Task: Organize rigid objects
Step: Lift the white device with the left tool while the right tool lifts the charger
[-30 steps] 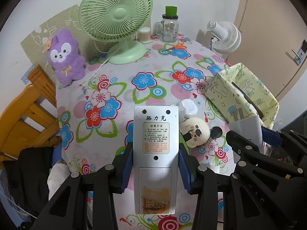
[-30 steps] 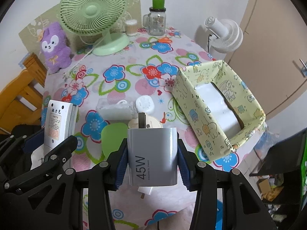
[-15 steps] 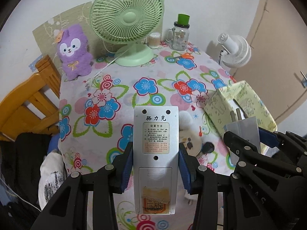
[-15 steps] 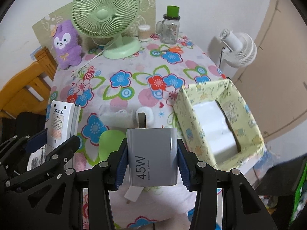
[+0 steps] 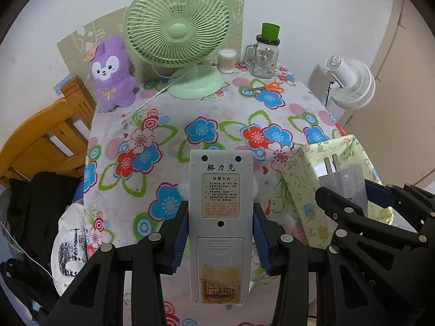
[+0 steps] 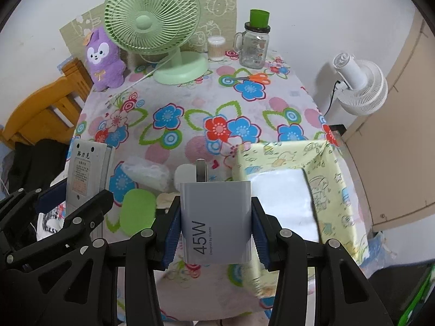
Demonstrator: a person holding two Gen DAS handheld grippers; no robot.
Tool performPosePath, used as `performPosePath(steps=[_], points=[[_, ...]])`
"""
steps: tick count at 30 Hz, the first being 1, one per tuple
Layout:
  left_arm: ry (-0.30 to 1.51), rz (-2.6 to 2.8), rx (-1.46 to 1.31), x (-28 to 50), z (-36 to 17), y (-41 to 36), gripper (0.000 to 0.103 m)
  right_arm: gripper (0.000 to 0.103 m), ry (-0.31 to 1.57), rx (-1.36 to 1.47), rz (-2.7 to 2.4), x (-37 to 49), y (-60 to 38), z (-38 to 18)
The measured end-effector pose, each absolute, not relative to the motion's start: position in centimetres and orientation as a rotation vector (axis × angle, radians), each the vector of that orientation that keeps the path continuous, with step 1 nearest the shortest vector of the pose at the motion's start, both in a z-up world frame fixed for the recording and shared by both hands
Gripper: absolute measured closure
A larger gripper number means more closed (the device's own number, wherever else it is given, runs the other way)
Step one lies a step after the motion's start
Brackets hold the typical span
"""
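Left gripper pinching remote, long axis along fingers. Right gripper pinching charger, nearer to box at desk's right edge.

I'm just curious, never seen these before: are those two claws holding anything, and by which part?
Yes. The left claw grips a grey remote control by its long sides. The right claw grips a 45W charger by its side faces.

Left gripper: angled steeply downward, both blue pads pressed flat against a remote control. Right gripper: same downward angle, just beside it, clamped on a charger.
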State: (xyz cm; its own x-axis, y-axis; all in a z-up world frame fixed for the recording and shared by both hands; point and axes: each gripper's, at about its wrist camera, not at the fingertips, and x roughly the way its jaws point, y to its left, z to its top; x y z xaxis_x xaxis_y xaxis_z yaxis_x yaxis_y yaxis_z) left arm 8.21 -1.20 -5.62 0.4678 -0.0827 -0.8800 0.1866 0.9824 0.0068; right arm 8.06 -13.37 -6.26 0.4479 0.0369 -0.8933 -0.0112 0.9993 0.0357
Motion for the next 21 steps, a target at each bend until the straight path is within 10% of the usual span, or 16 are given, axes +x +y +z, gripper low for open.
performPosePath(steps=[21], points=[[1.097, -0.174, 0.059, 9.4, -6.7, -12.1, 0.058, 0.053, 1.117, -0.014, 0.061, 9.6, -24.2, -7.0]])
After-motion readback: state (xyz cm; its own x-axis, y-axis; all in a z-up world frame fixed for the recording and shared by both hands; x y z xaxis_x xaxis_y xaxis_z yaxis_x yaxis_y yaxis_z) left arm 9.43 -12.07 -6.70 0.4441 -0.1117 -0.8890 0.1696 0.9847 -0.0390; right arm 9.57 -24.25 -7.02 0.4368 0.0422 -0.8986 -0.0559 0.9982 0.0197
